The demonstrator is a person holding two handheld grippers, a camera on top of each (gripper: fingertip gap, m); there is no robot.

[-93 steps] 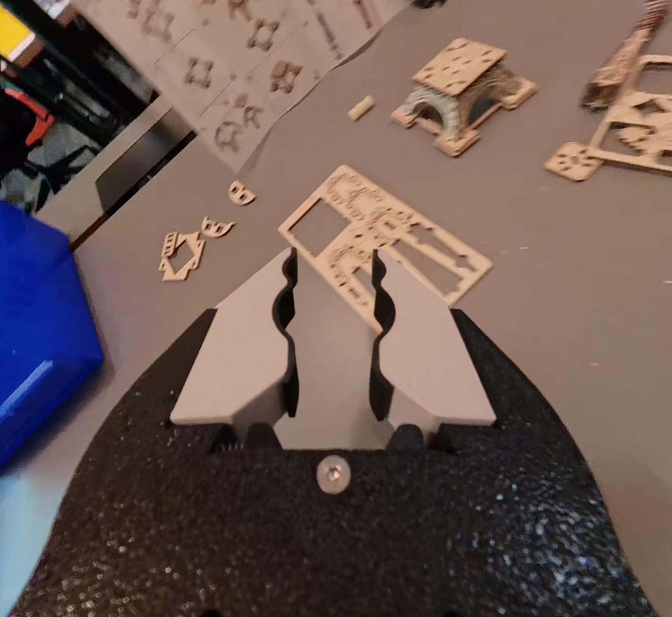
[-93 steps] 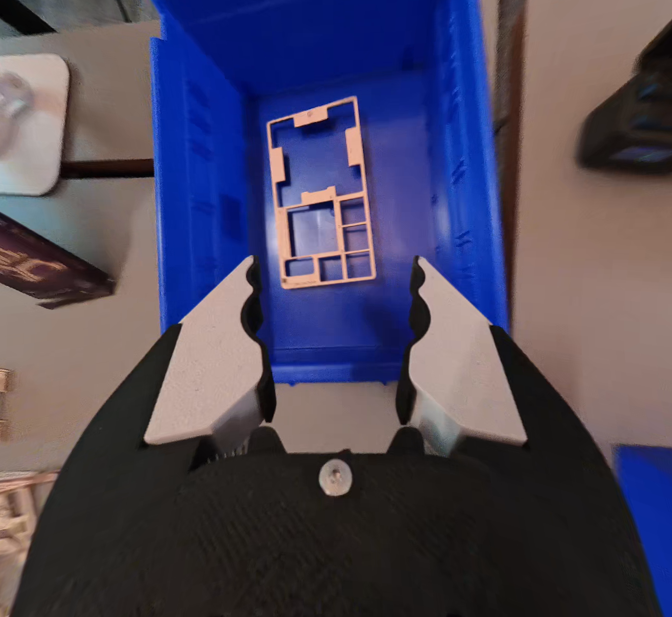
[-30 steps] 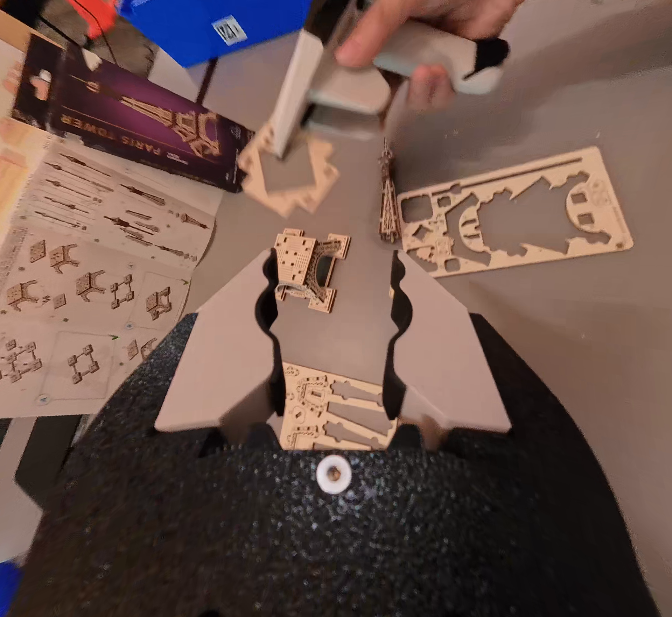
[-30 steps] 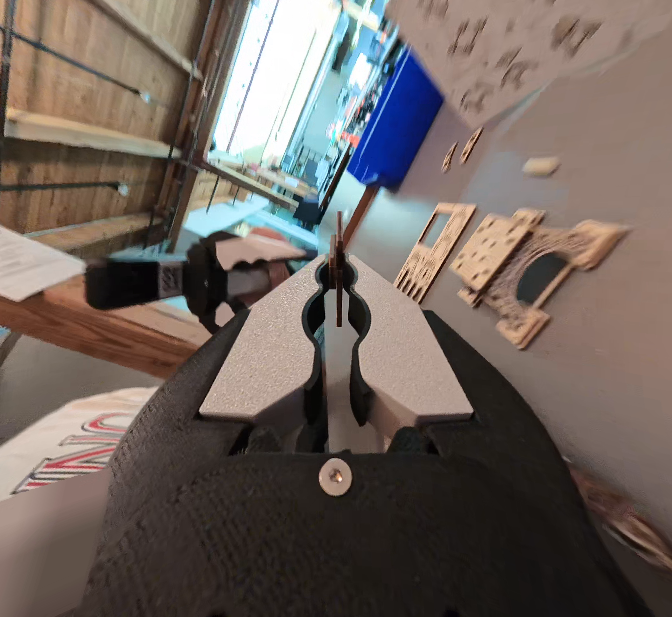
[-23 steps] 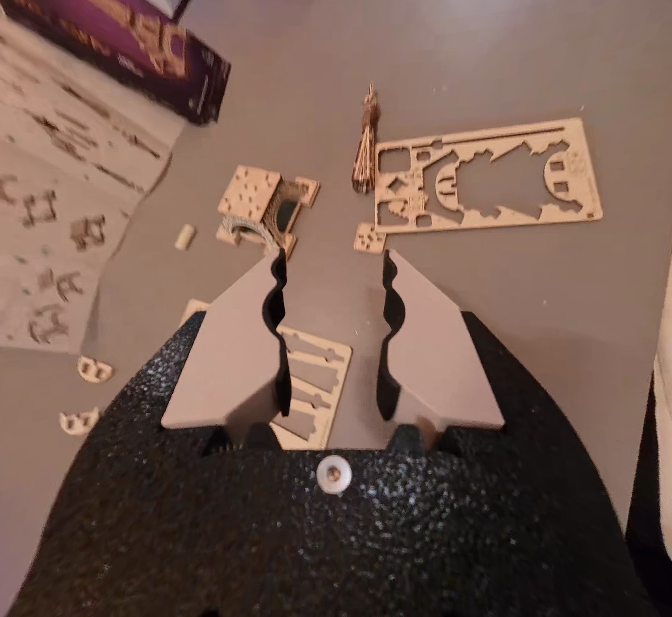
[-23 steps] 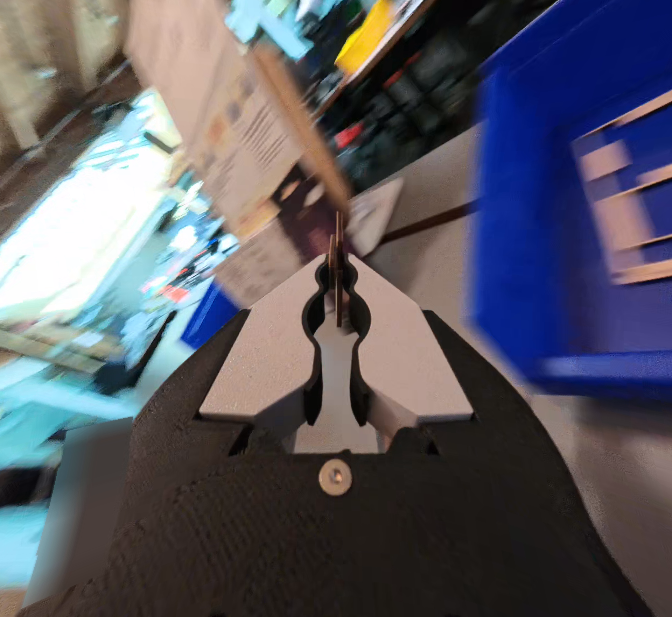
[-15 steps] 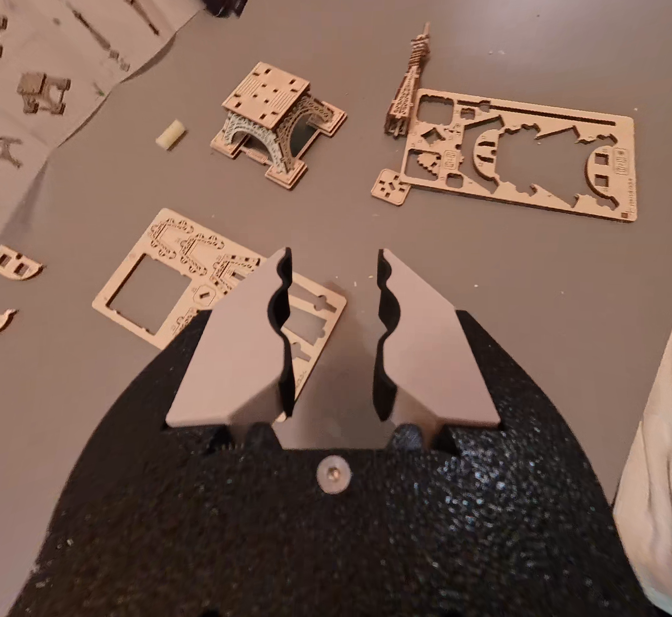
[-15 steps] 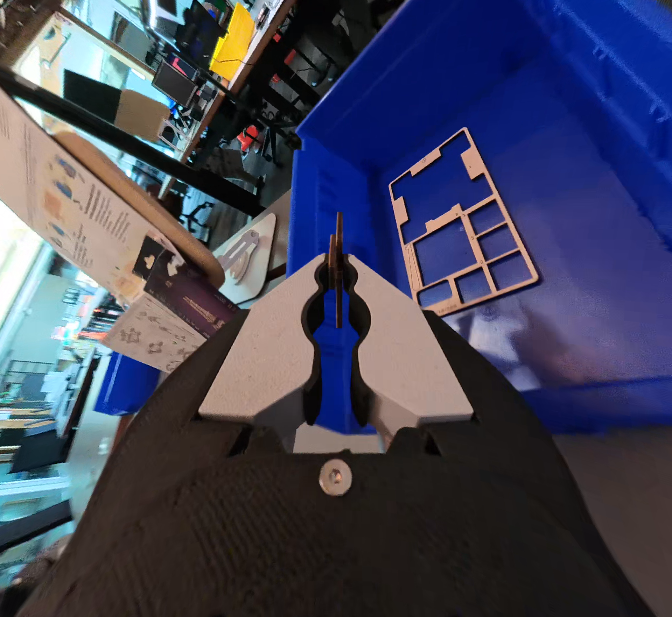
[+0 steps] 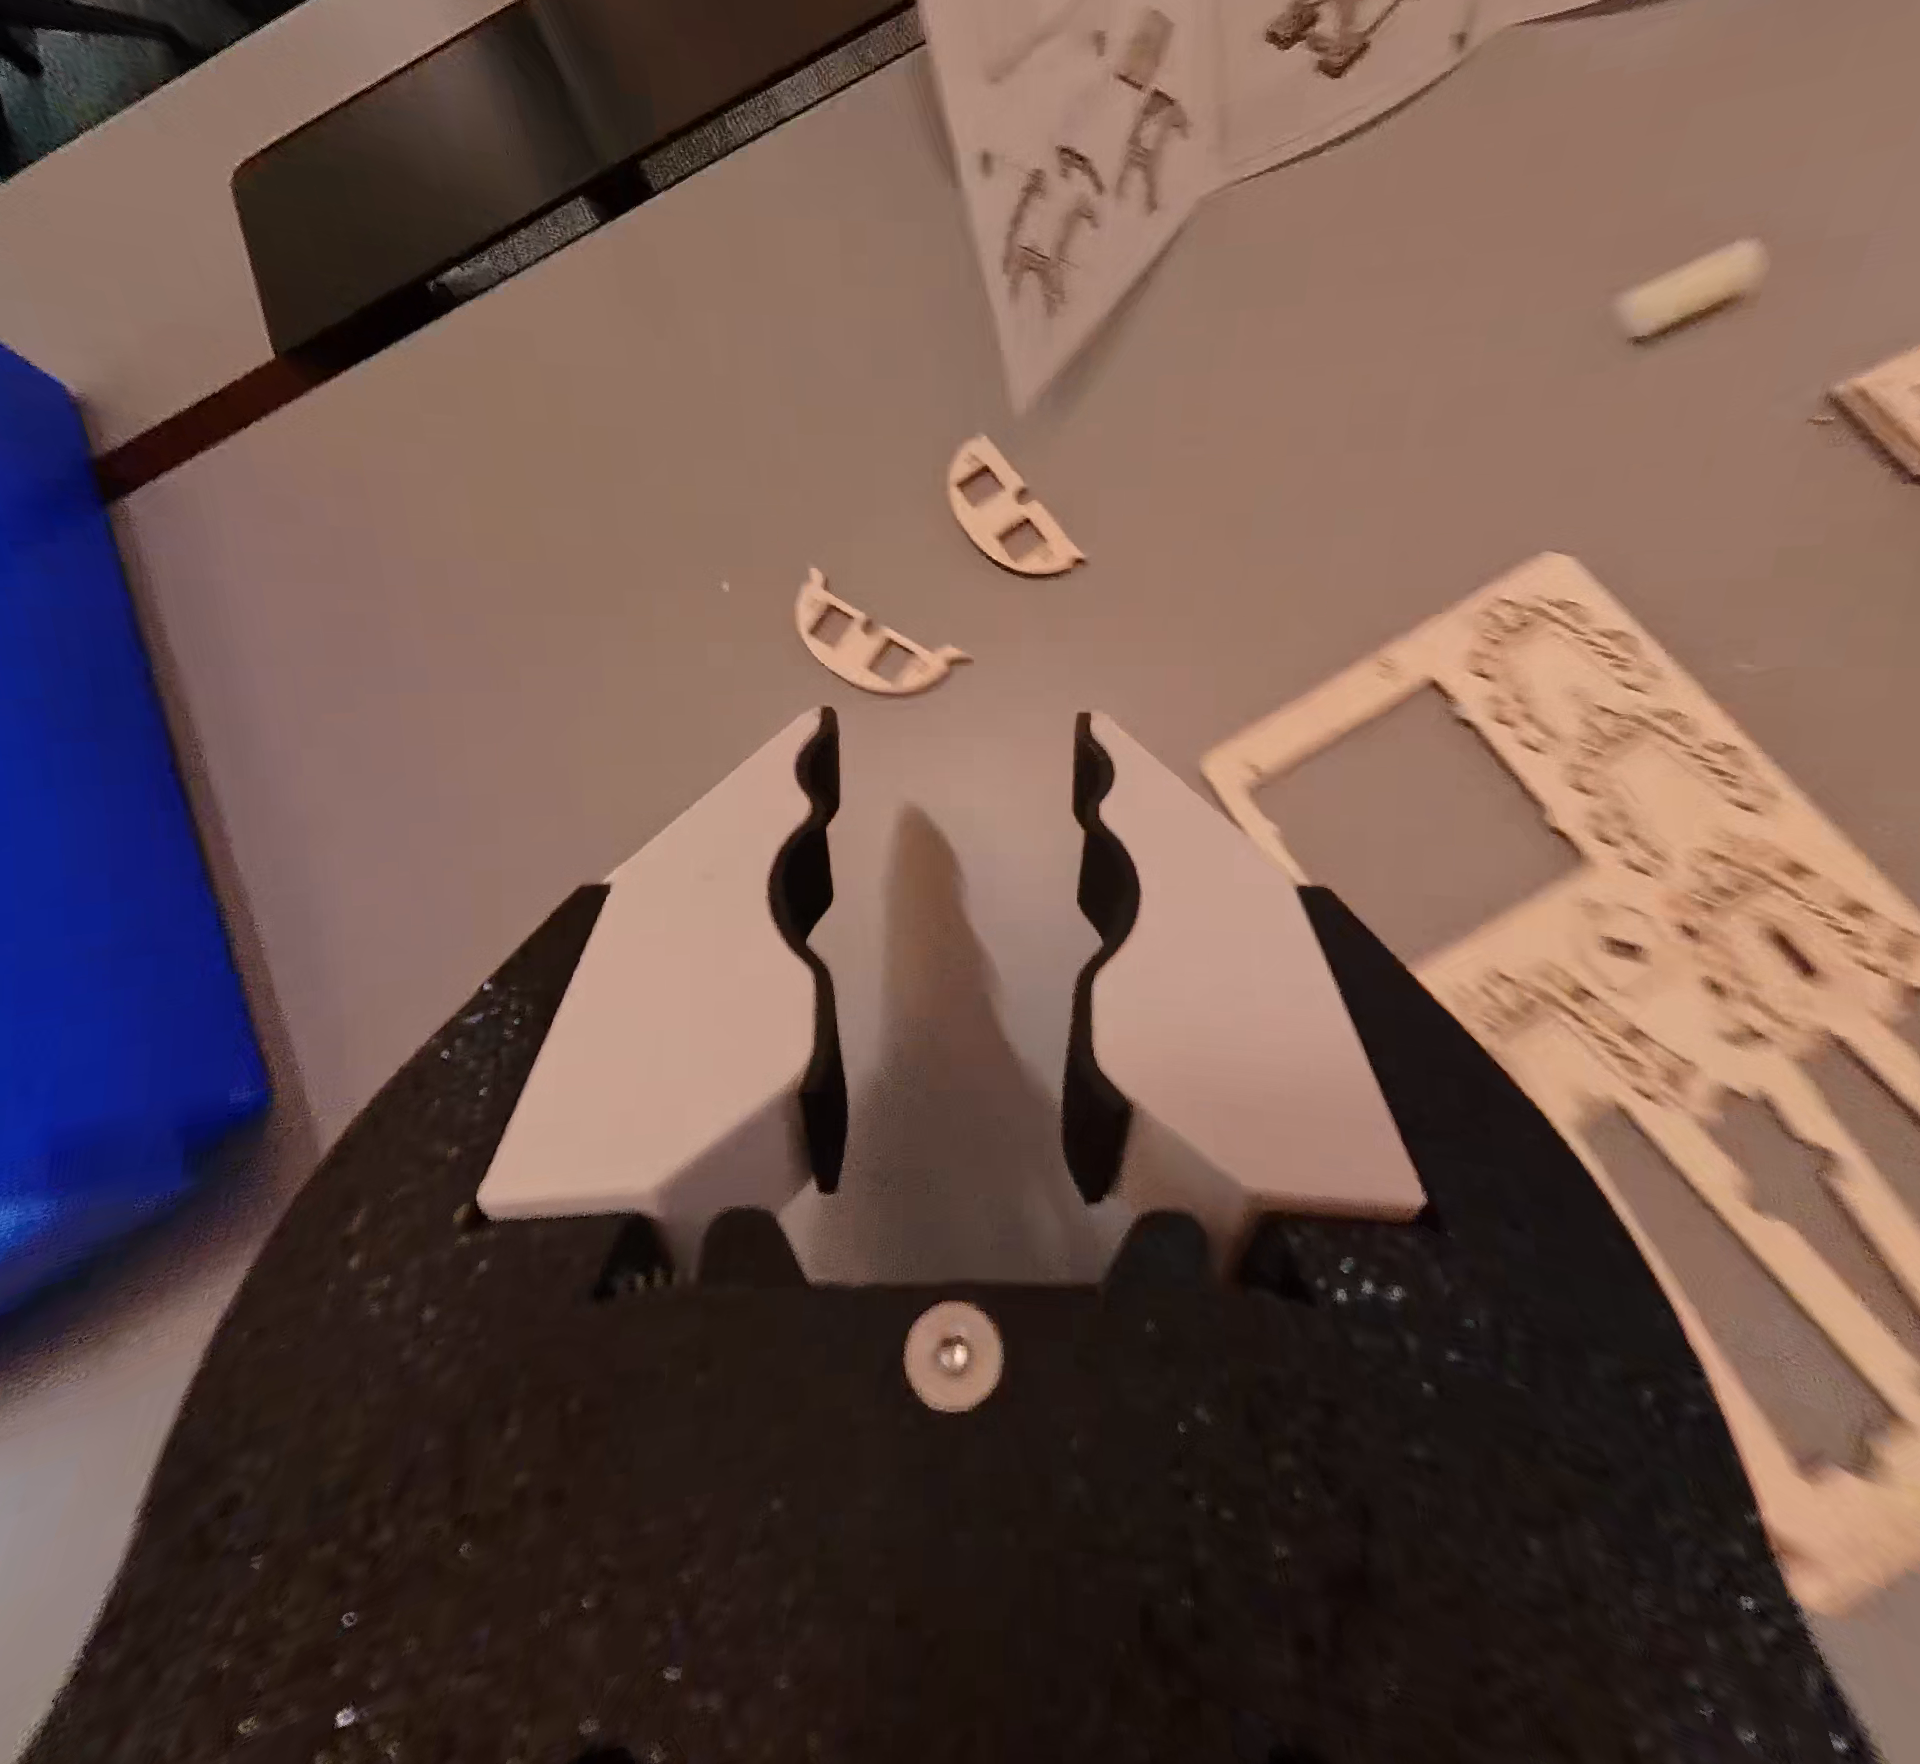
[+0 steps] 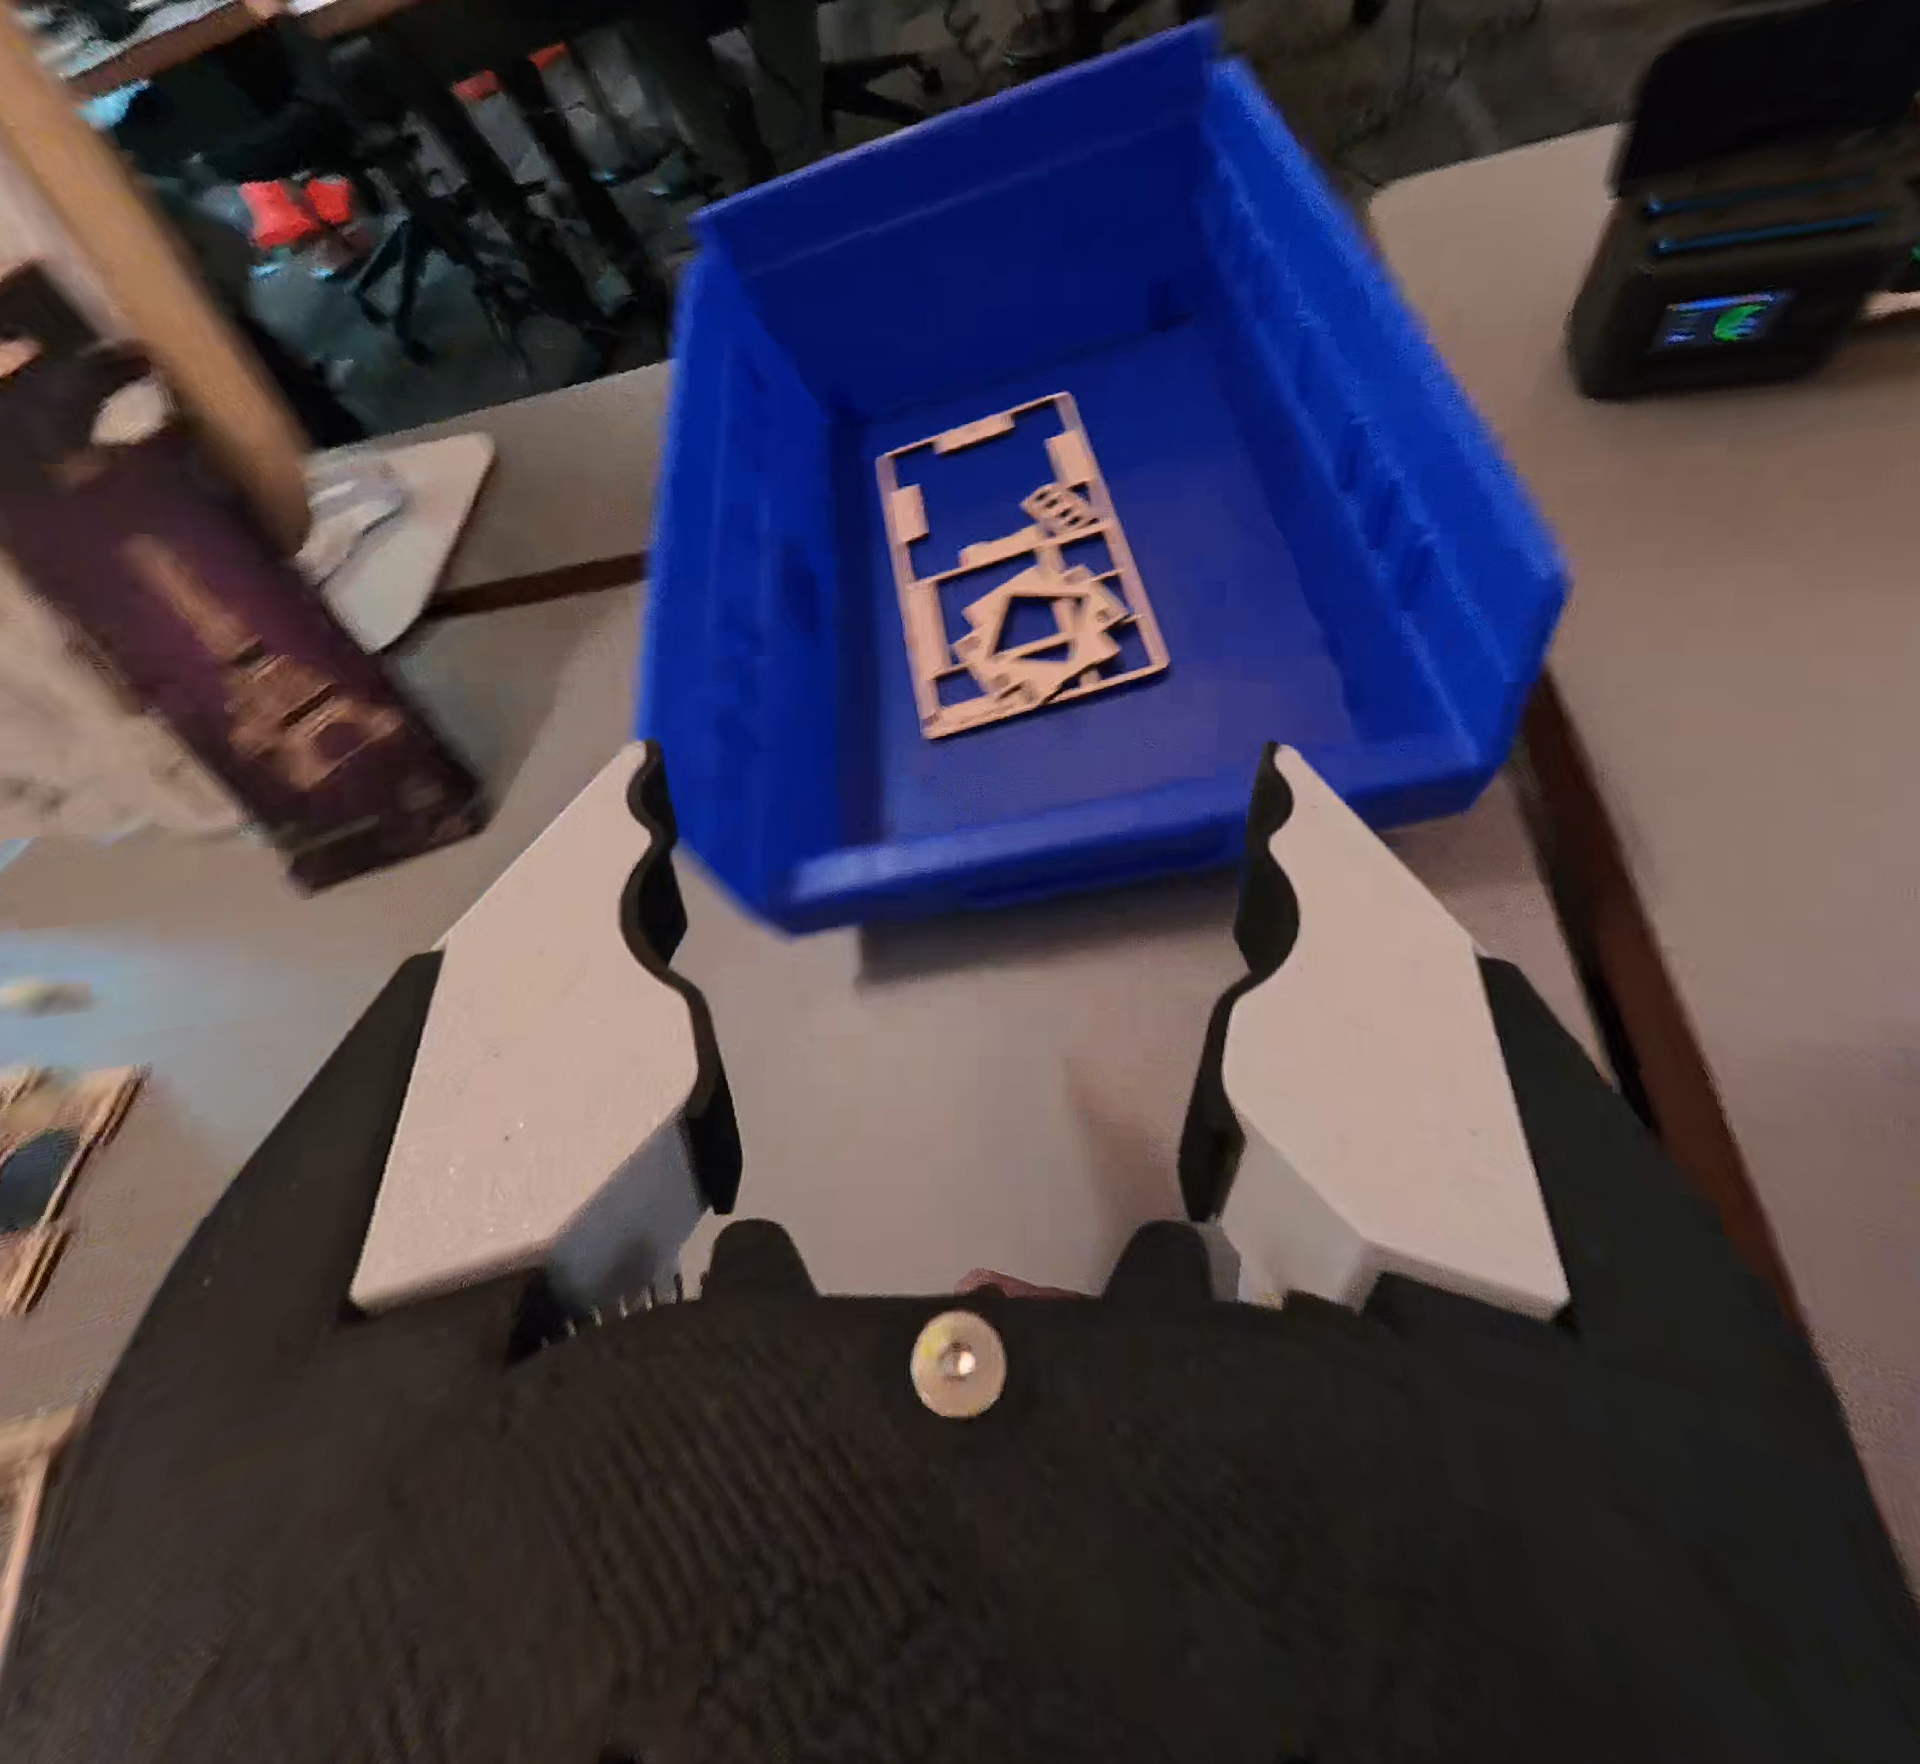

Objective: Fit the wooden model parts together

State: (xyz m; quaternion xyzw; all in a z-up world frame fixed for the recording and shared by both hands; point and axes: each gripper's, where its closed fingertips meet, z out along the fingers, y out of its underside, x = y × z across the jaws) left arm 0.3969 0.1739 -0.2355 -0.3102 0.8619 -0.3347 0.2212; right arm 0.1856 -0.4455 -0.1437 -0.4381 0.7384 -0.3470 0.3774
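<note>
1. The left hand-held gripper (image 9: 951,738) hangs over the grey table (image 9: 520,571) with its two grey fingers parted and nothing between them.
2. Just beyond its fingertips lies a small pale half-round wooden piece with two square cut-outs (image 9: 871,649); a second half-round wooden piece of the same kind (image 9: 1006,519) lies a little farther off, apart from the first.
3. To the right of these half-round pieces a flat pale wooden parts sheet with cut-out openings (image 9: 1621,966) lies on the table, blurred in this view.
4. Beyond the half-round pieces a printed paper instruction sheet (image 9: 1195,52) is spread on the table; a short cream cylinder (image 9: 1691,301) lies to its right.
5. The side of a blue plastic bin (image 9: 94,841) shows to the left of the half-round pieces.
6. The right hand-held gripper (image 10: 956,769) is wide open and empty, its fingers facing the near wall of an open blue plastic bin (image 10: 1382,509) that stands on the table.
7. On the floor of that bin lies a flat pale wooden frame sheet (image 10: 925,561); a smaller square wooden frame piece (image 10: 1039,639) lies tilted on top of it.
8. To the left of the bin a dark purple cardboard box (image 10: 208,613) lies on the table; to the bin's right stands a black device with a small lit screen (image 10: 1756,260).
</note>
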